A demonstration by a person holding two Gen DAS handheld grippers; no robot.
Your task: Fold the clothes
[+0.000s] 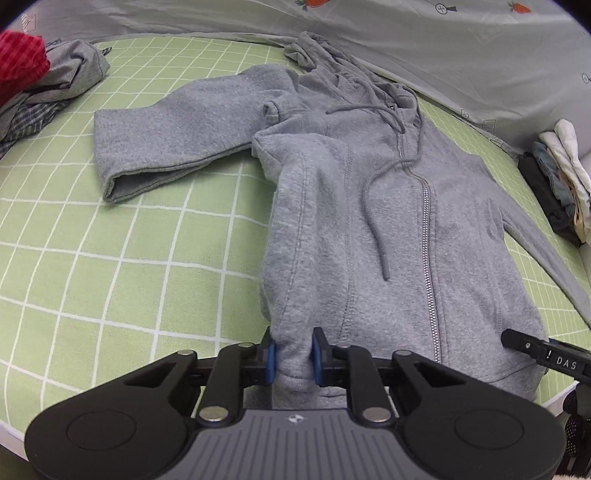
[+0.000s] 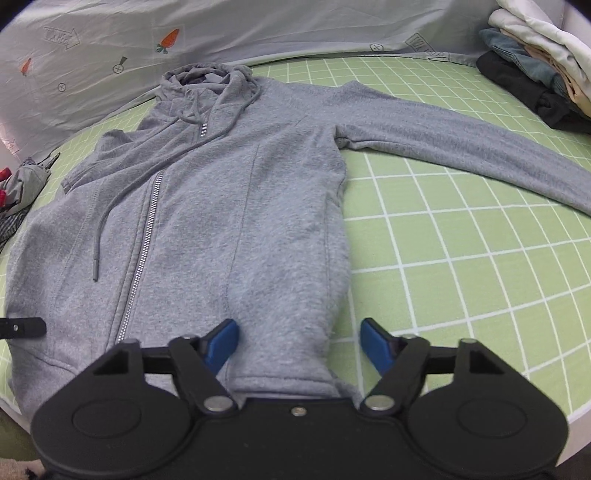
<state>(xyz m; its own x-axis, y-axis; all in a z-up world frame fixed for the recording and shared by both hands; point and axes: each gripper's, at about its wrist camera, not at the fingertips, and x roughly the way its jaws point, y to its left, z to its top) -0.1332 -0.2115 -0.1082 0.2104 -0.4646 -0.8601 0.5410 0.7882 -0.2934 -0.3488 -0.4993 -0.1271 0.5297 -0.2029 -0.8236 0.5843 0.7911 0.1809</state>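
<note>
A grey zip-up hoodie [image 1: 369, 206] lies face up on the green checked bed sheet [image 1: 110, 258], hood toward the far edge. My left gripper [image 1: 291, 356] is shut on the hoodie's bottom left hem corner, blue pads pinching the fabric. In the right wrist view the hoodie [image 2: 207, 206] fills the middle, one sleeve stretched out to the right. My right gripper [image 2: 299, 345] is open, its blue pads astride the bottom right hem without pinching it. The right gripper's finger shows in the left wrist view [image 1: 524, 345].
A pile of unfolded clothes [image 1: 40, 85] with a red item lies at the far left. A stack of folded clothes [image 2: 532, 66] sits at the far right. A grey carrot-print sheet [image 2: 258, 33] rises behind the bed. The bed's near edge runs under both grippers.
</note>
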